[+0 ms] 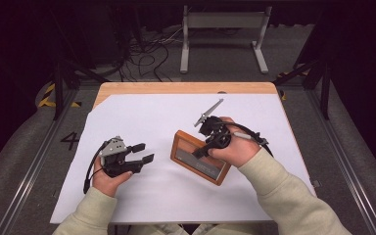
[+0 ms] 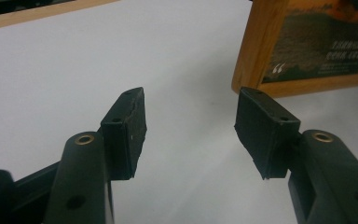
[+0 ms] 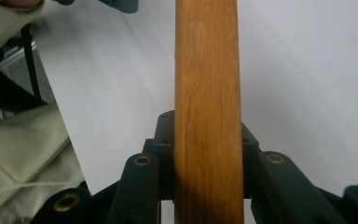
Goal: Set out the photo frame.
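A wooden picture frame (image 1: 191, 155) with a dark printed picture lies tilted on the white sheet at the middle of the table. My right gripper (image 1: 203, 151) is shut on its upper right rim; in the right gripper view the wooden rim (image 3: 207, 70) runs straight up between the two pads (image 3: 164, 135), which press on both its sides. My left gripper (image 1: 145, 152) rests on the sheet to the left of the frame, open with nothing between its jaws. In the left gripper view my left gripper (image 2: 191, 112) points at bare paper, with the frame's corner (image 2: 254, 51) beyond the right jaw.
A white paper sheet (image 1: 142, 117) covers most of the wooden table (image 1: 186, 88). Beyond the far edge stand a grey metal stand (image 1: 223, 22) and loose cables (image 1: 147, 54) on the floor. Pale green sleeves (image 1: 284, 191) come in from the bottom.
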A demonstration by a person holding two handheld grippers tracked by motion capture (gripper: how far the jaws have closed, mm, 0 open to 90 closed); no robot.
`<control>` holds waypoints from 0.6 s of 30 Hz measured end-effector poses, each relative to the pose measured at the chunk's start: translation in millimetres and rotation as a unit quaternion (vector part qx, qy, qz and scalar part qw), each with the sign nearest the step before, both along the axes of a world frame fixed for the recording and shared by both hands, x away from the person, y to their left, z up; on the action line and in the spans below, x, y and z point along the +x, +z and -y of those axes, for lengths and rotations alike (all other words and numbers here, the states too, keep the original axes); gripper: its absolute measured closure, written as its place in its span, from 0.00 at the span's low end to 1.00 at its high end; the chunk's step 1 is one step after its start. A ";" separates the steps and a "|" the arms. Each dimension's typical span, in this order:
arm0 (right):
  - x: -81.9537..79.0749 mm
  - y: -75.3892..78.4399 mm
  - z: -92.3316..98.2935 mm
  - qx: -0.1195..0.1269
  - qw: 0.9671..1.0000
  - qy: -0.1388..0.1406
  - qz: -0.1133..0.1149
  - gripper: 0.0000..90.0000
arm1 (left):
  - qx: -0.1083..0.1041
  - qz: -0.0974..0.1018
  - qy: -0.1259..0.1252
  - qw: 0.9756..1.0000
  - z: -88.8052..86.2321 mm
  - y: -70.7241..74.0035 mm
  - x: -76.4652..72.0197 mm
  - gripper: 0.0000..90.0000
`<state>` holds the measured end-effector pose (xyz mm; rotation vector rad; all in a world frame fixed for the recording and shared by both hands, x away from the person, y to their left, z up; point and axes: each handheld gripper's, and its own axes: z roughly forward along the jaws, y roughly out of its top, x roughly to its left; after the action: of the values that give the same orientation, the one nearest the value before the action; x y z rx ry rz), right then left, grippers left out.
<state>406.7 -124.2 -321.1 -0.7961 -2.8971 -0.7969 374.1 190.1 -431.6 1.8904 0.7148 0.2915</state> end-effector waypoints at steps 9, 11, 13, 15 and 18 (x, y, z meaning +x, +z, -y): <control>16.6 23.3 -3.2 -0.044 0.993 0.103 0.026 0.79 | 0.000 -0.004 0.002 1.000 -0.4 -0.6 -1.2 0.48; 20.5 25.6 -4.5 -0.049 0.991 0.119 0.031 0.79 | -0.001 -0.005 0.002 1.000 -0.8 -0.6 -0.8 0.48; 24.3 27.0 -5.8 -0.056 0.989 0.131 0.036 0.79 | -0.002 -0.008 0.002 1.000 -0.4 -0.8 -0.8 0.48; 28.7 26.2 -7.5 -0.052 0.987 0.145 0.040 0.79 | -0.001 -0.006 0.002 1.000 -0.2 -0.9 -0.5 0.48; 37.0 22.8 -10.3 -0.047 0.984 0.167 0.035 0.79 | -0.002 -0.005 0.001 1.000 -0.3 -0.8 -0.3 0.48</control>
<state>443.7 -113.9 -298.3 -0.2736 -3.0274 -0.6680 373.8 190.3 -432.4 1.8888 0.7245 0.2821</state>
